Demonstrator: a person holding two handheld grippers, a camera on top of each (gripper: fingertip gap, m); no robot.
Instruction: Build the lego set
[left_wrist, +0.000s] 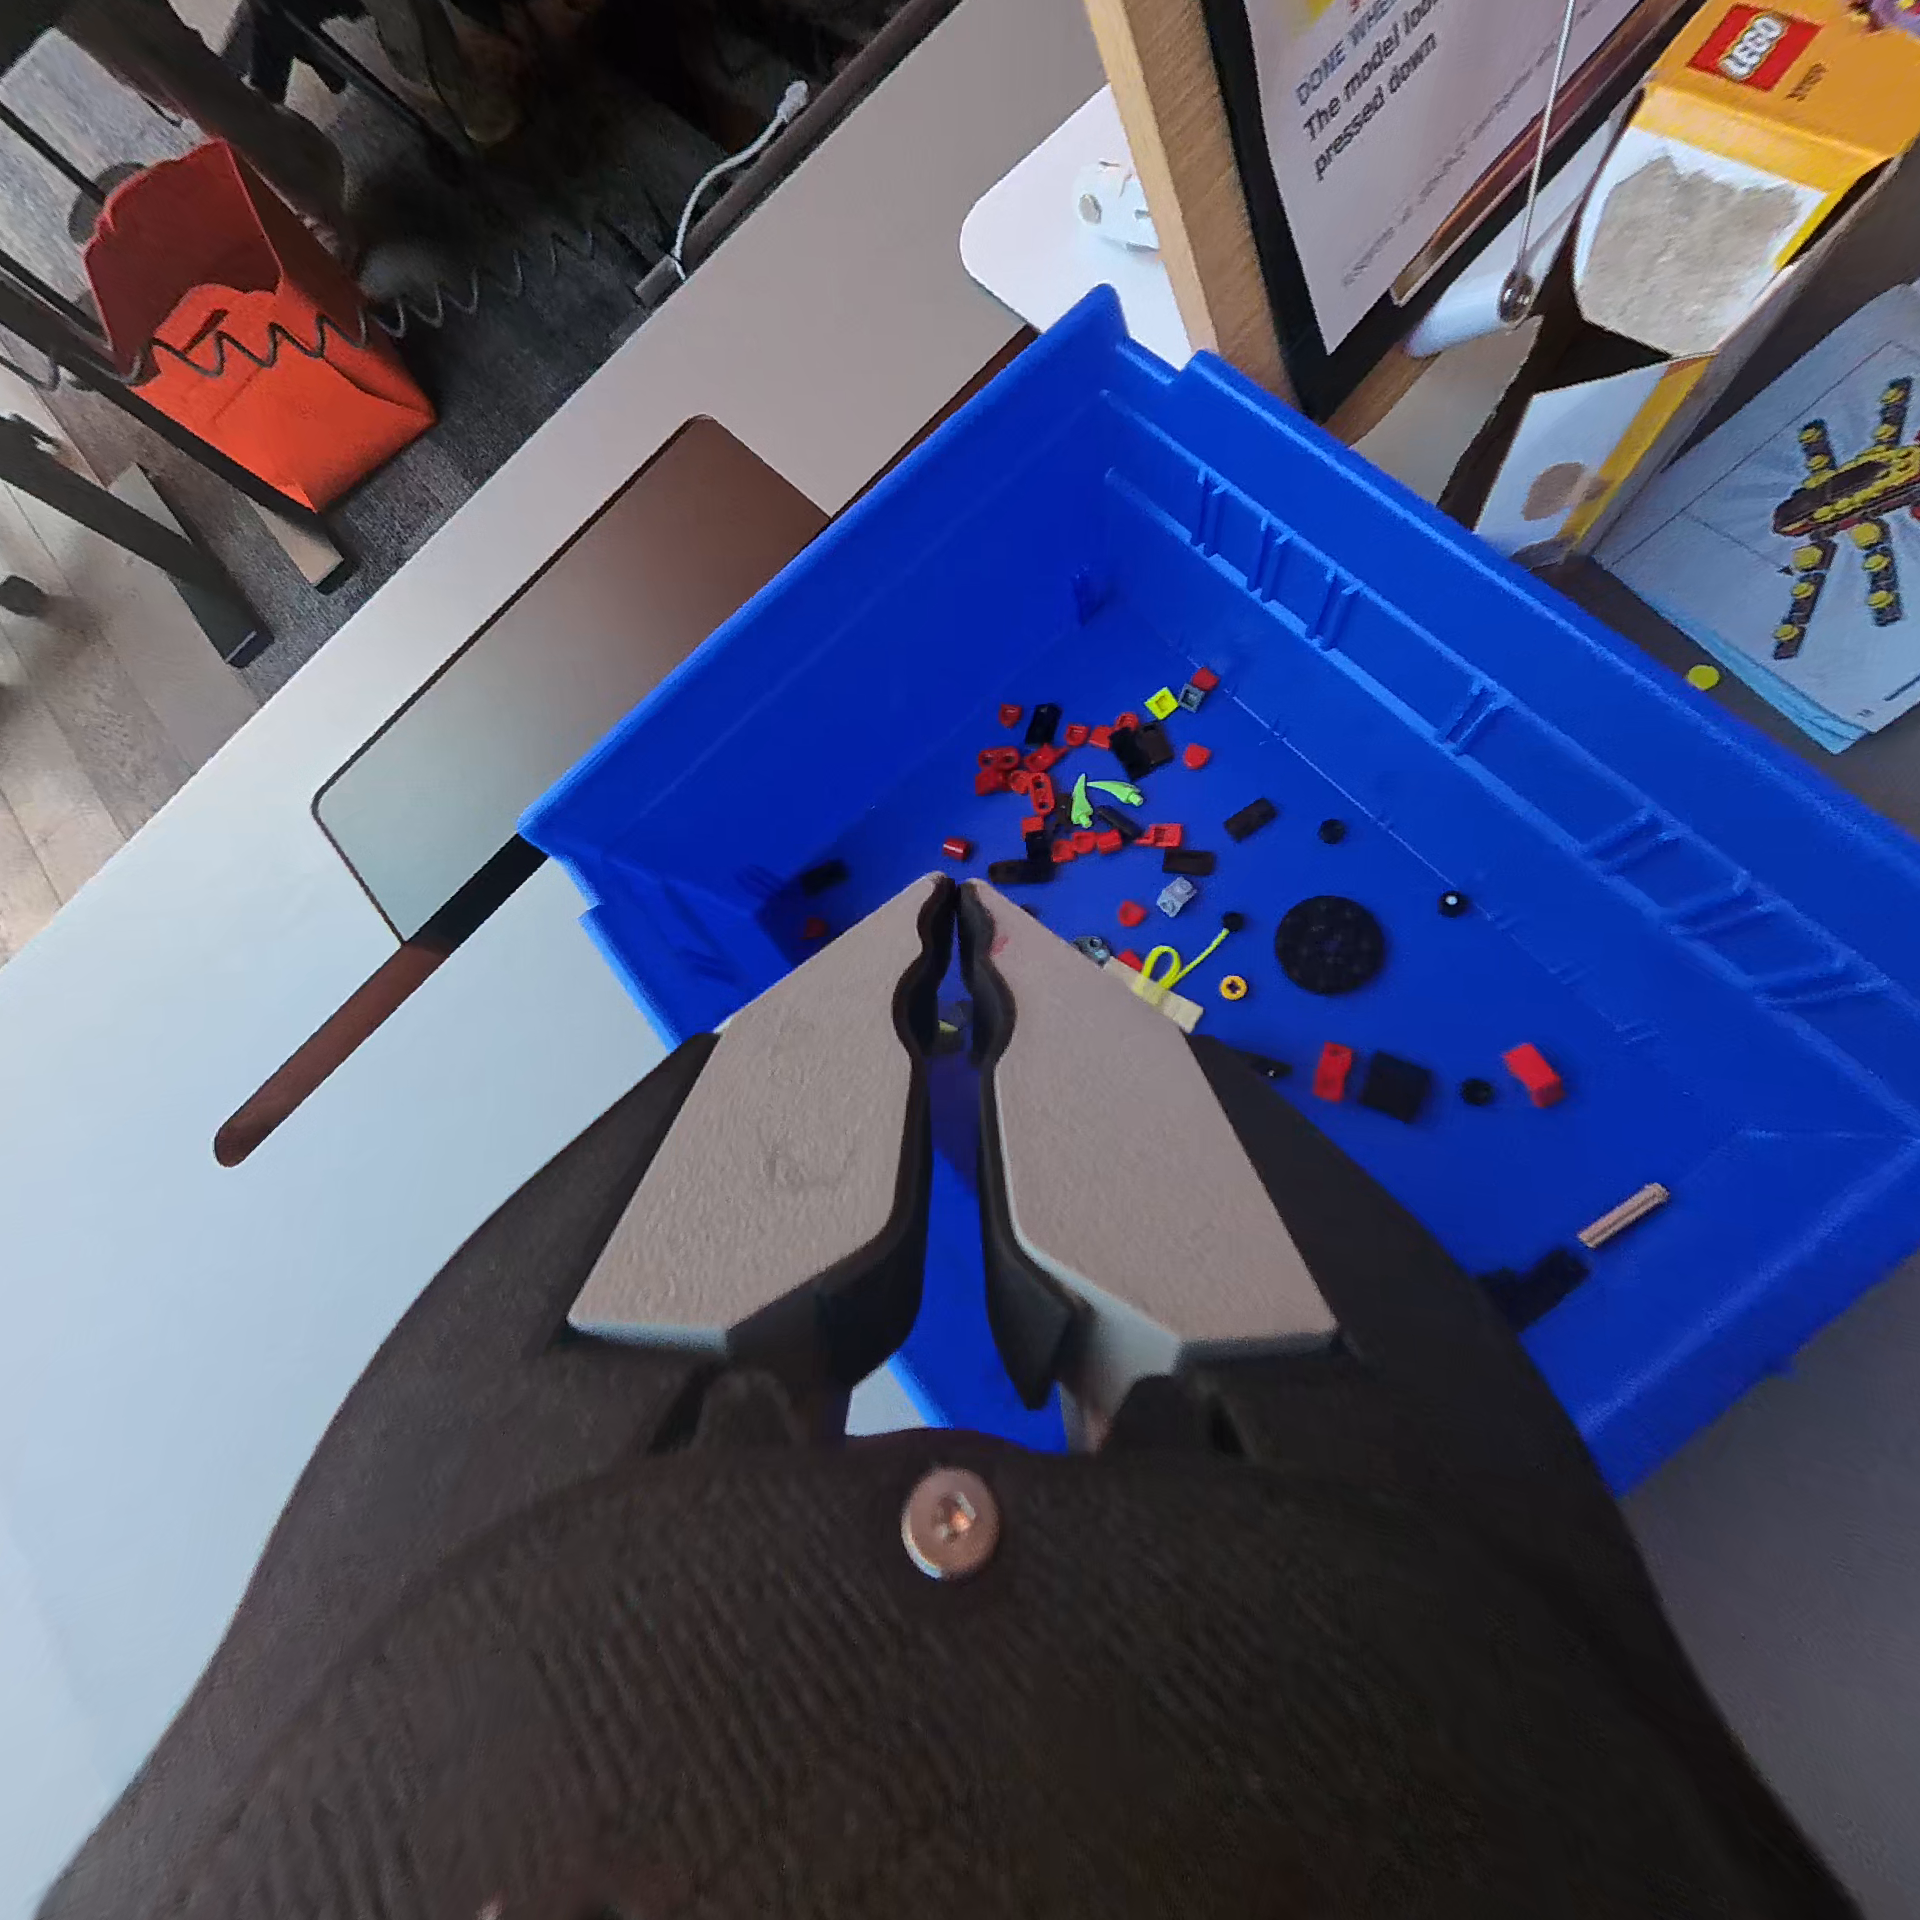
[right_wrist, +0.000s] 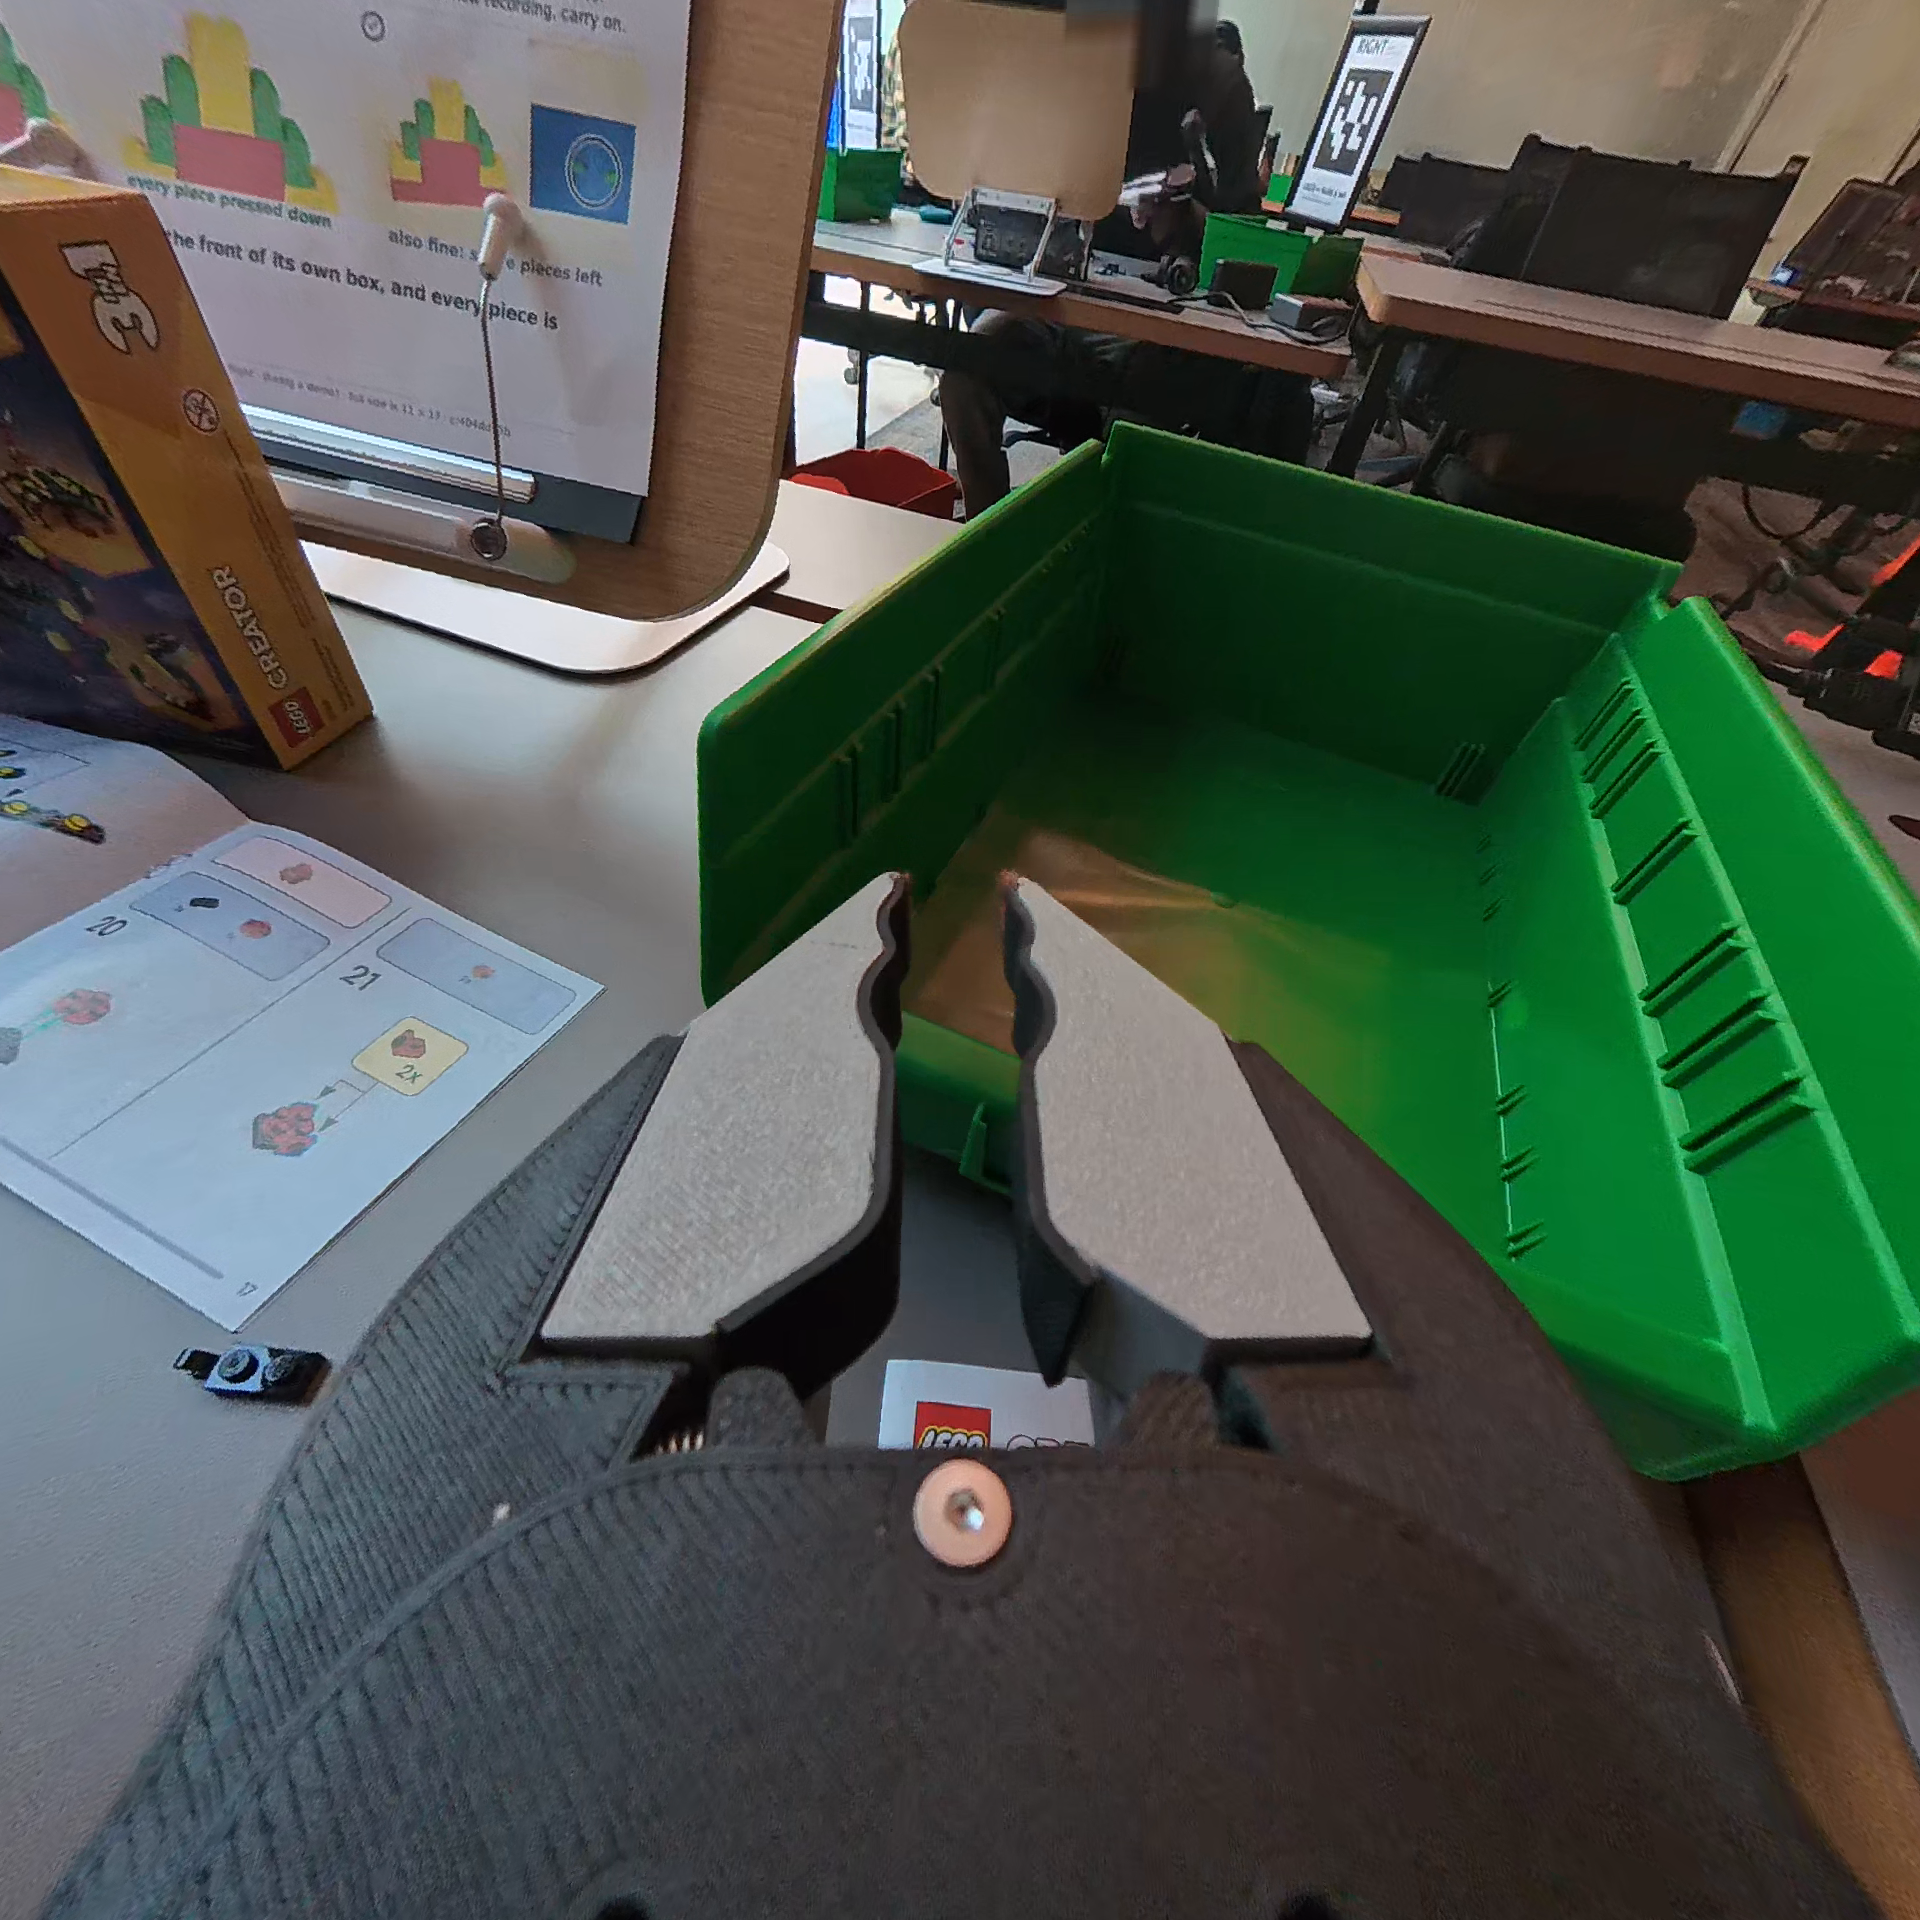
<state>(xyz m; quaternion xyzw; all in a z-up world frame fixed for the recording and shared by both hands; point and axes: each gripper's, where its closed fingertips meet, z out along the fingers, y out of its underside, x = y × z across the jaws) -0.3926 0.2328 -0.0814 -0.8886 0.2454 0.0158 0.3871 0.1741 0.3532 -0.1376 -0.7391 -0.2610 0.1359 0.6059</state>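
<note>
In the left wrist view my left gripper (left_wrist: 956, 886) is shut with nothing between its tips, held above the near-left part of a blue bin (left_wrist: 1714, 935). The bin holds several loose red, black and lime pieces (left_wrist: 1070, 779), a black round plate (left_wrist: 1328, 945) and a red brick (left_wrist: 1534, 1072). In the right wrist view my right gripper (right_wrist: 954, 883) is open and empty, over the near wall of an empty green bin (right_wrist: 1621, 1039). A small black and grey assembly (right_wrist: 249, 1369) lies on the table to its left, below the open instruction booklet (right_wrist: 270, 1039).
A yellow set box (right_wrist: 156, 499) stands at the left, with a wooden-framed instruction board (right_wrist: 727, 312) behind it. The booklet (left_wrist: 1787, 540) and box (left_wrist: 1714, 156) also show beyond the blue bin. Other desks, bins and a seated person are in the background. There is about 60 cm between the tips of the two grippers.
</note>
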